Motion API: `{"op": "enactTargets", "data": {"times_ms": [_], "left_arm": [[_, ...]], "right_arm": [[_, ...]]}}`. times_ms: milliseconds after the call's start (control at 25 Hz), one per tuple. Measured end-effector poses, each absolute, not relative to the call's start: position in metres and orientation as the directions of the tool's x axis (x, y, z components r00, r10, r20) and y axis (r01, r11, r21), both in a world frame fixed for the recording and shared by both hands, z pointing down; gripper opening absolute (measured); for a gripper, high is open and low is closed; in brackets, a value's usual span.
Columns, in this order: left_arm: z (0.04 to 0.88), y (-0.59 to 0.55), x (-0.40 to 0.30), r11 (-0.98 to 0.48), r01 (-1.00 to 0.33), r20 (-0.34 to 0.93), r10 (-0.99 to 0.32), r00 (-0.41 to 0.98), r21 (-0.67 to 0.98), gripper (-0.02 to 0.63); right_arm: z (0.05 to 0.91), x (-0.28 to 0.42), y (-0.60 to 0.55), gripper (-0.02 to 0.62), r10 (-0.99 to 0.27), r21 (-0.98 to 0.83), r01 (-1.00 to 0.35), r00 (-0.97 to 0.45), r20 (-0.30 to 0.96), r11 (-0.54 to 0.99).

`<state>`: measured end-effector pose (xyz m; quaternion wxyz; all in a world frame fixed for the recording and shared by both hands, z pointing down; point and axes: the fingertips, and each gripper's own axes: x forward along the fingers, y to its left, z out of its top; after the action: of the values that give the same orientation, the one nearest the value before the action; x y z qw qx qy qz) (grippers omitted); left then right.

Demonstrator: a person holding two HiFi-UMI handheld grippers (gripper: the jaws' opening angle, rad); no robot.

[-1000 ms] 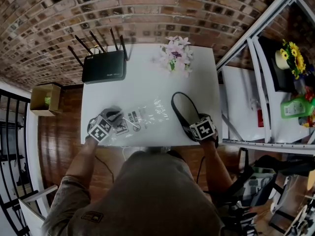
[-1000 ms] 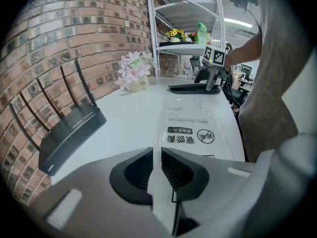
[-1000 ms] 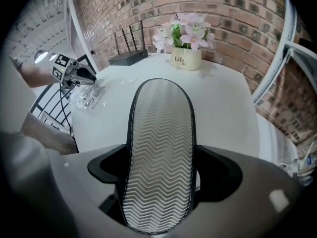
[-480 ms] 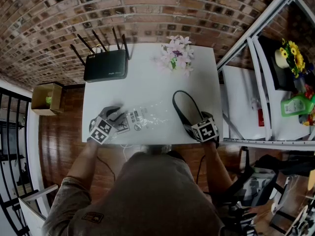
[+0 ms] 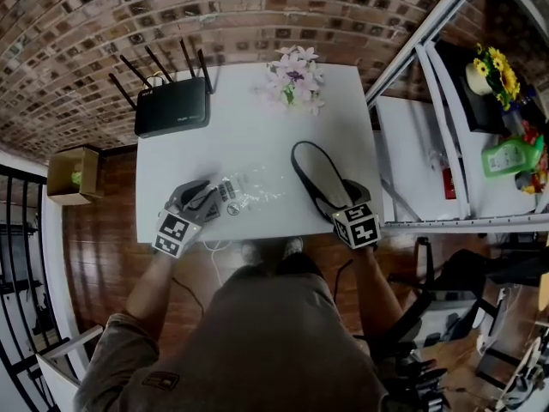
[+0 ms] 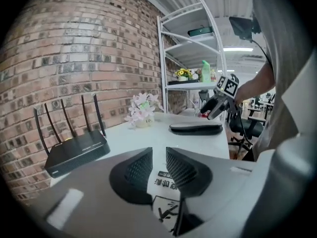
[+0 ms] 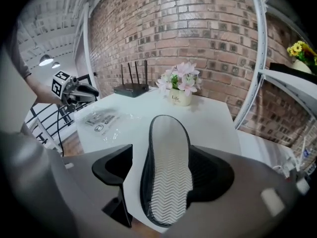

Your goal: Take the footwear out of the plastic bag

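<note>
head view, bench: white bench up against a brick wall, with a person standing at the near edge, tongs in each hand
head view, slipper: the slipper is already out of the plastic bag. It lies on the right side of the bench with its pale sole up and a black rim round it
head view, plastic bag: the clear plastic bag is a bit crumpled and sits left of centre, apart from the slipper
head view, left tongs: the left tongs are right at the left end of the plastic bag
head view, right tongs: the right tongs are at the near end of the slipper
head view, other stuff: black router back left, pink flowers at the back, a shelf rack off to the right, and a cardboard box on the floor to the left

left gripper view, left tongs: the left tongs have their jaws a little apart. The printed film of the plastic bag sits in the gap, not pinched
left gripper view, slipper: the slipper lies flat across the bench, with the right tongs at its end

right gripper view, right tongs: the right tongs are closing with the slipper's end between them. The right pad is at the slipper's edge. A strip of bench shows beside the left one, so it's not clamped
right gripper view, slipper: the slipper has its zigzag tread facing up
right gripper view, plastic bag: the plastic bag lies off to the left, with the left tongs at it
</note>
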<state>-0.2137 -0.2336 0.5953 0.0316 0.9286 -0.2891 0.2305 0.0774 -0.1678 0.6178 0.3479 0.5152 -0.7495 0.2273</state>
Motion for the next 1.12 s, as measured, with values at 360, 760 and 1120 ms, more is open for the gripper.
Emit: {"op": "enactTargets", "data": {"times_ms": [360, 760, 1120], "left_arm": [[0.564, -0.189, -0.181, -0.748, -0.659, 0.326, -0.605, 0.727, 0.081, 0.009], [0.540, -0.097, -0.104, -0.678, -0.701, 0.252, -0.655, 0.712, 0.221, 0.002], [0.536, -0.029, -0.066, -0.643, -0.731, 0.245, -0.688, 0.683, 0.230, 0.002]], "right_arm": [[0.575, 0.045, -0.155, 0.169, -0.706, -0.059, -0.872, -0.431, 0.562, 0.486], [0.554, 0.035, -0.081, 0.015, -0.649, -0.180, -0.756, -0.638, 0.413, 0.629], [0.542, 0.050, -0.018, 0.014, -0.598, -0.193, -0.691, -0.708, 0.376, 0.697]]}}
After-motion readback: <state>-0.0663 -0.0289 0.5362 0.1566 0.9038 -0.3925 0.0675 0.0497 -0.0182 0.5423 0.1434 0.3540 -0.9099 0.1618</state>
